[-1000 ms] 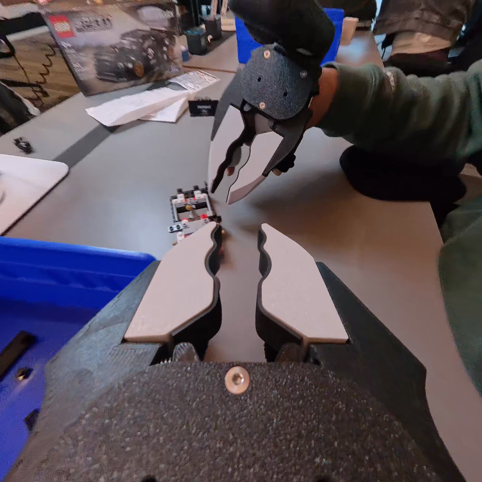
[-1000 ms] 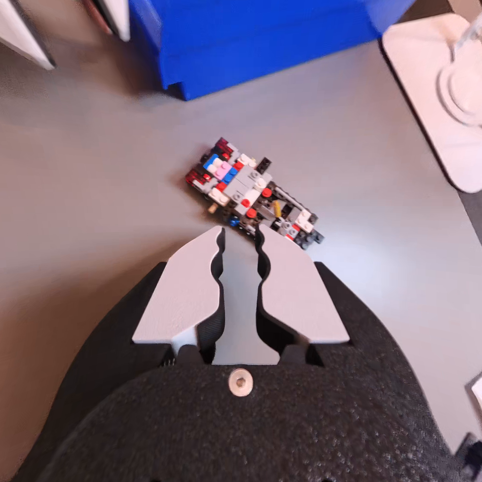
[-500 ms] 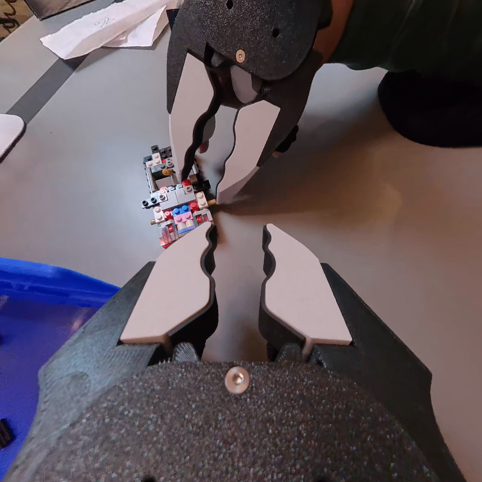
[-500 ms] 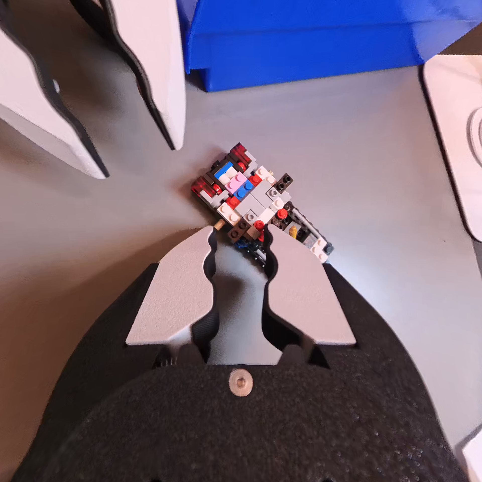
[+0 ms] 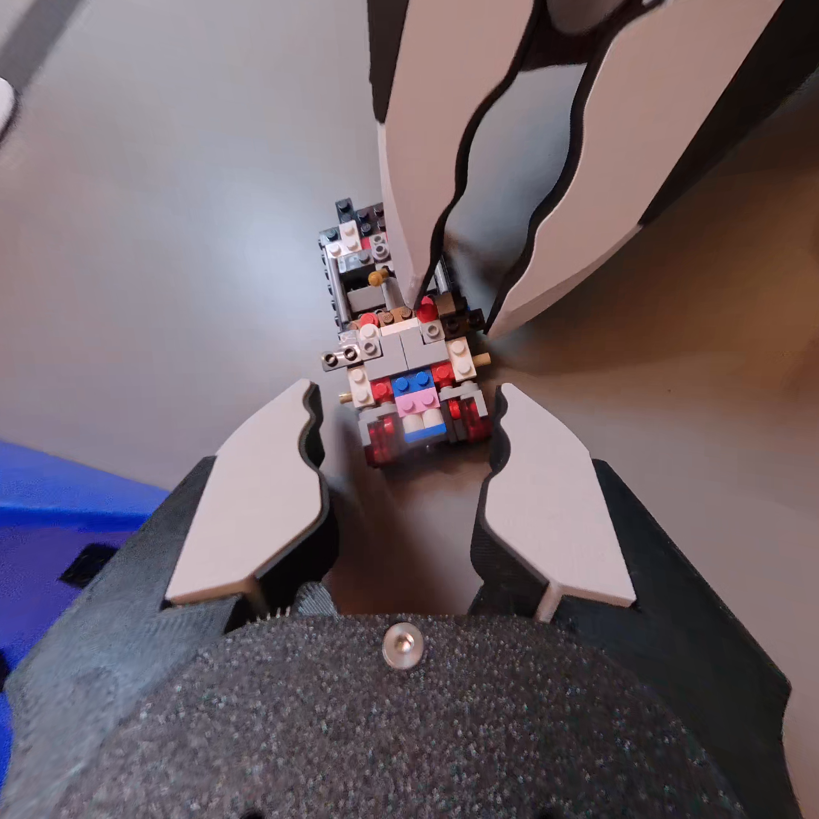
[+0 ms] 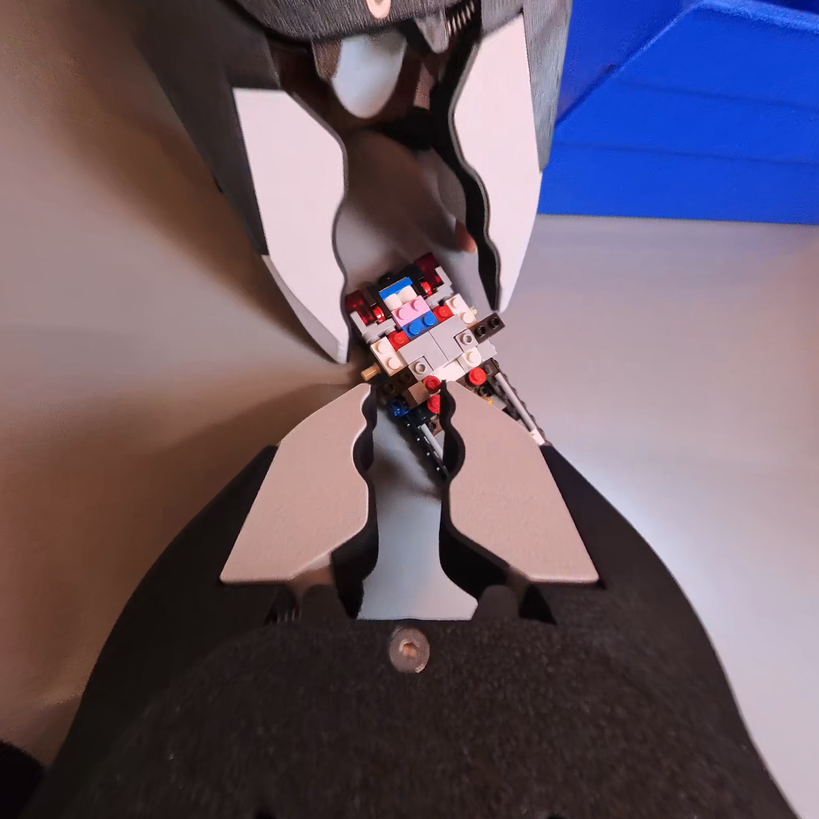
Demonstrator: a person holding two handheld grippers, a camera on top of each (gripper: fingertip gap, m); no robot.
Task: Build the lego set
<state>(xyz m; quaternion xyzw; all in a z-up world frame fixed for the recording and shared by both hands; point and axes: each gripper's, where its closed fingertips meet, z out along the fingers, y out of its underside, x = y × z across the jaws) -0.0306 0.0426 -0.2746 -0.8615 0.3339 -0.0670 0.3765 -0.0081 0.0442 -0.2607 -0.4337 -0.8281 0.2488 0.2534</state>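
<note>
On the grey worktop (image 5: pixel 155 266) beside a blue bin (image 6: pixel 691 133), the small brick-built car chassis (image 5: pixel 407 350), light but liable to break apart, sits between left gripper (image 5: pixel 405 399) and right gripper (image 6: pixel 405 390), both jaws apart, best gripped across its sides.

Each wrist camera sits behind its own gripper, looking forward and steeply down at the grey table (image 5: pixel 155 221), very close. The two views face each other. Both share the small multicoloured brick-built model (image 5: pixel 410 354) (image 6: pixel 425 337) near centre. The blue plastic bin (image 5: pixel 53 509) (image 6: pixel 687 133) lies at 8 o'clock in the left view, 2 o'clock in the right.
</note>
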